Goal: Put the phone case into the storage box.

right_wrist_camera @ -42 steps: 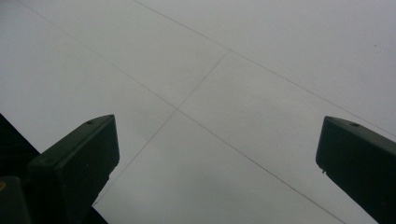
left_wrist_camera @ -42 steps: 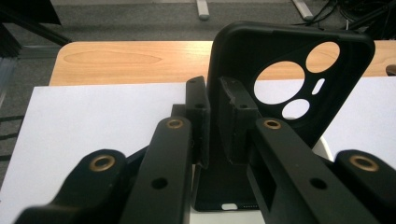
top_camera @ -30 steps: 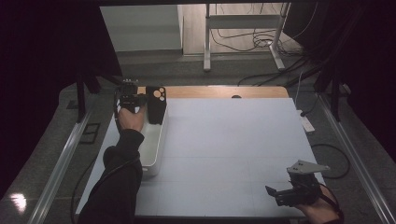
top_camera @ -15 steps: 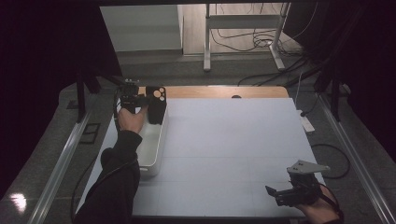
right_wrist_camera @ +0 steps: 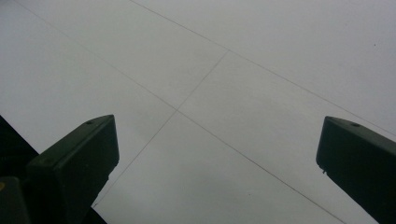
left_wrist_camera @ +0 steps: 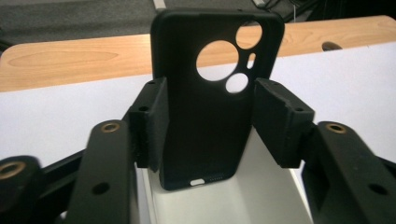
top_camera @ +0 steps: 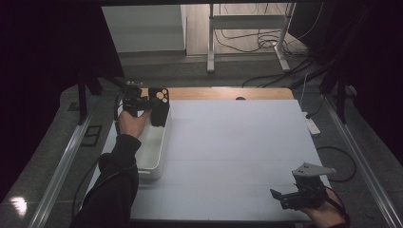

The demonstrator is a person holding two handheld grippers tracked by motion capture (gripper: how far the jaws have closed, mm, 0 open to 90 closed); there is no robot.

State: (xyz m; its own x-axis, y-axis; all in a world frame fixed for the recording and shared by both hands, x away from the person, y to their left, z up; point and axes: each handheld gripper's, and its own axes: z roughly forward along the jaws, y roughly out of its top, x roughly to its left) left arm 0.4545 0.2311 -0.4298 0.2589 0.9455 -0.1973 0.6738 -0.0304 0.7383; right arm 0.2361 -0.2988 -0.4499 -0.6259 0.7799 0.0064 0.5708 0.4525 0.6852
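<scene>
The worktop (top_camera: 237, 152) is covered by a pale white sheet marked with faint grid lines, and a strip of bare light wood (top_camera: 228, 93) shows along its far edge. A white rectangular tray (top_camera: 153, 142) sits directly on the sheet near the left edge, its long side running front to back. A small dark spot (top_camera: 240, 99) lies on the wood strip.

A dark long sleeve (top_camera: 111, 185) covers the person's left forearm. The left gripper (left_wrist_camera: 210, 121) has matte black blocky pads and brass-ringed screw holes; the right gripper (top_camera: 280, 197) carries a grey three-cornered plate.
</scene>
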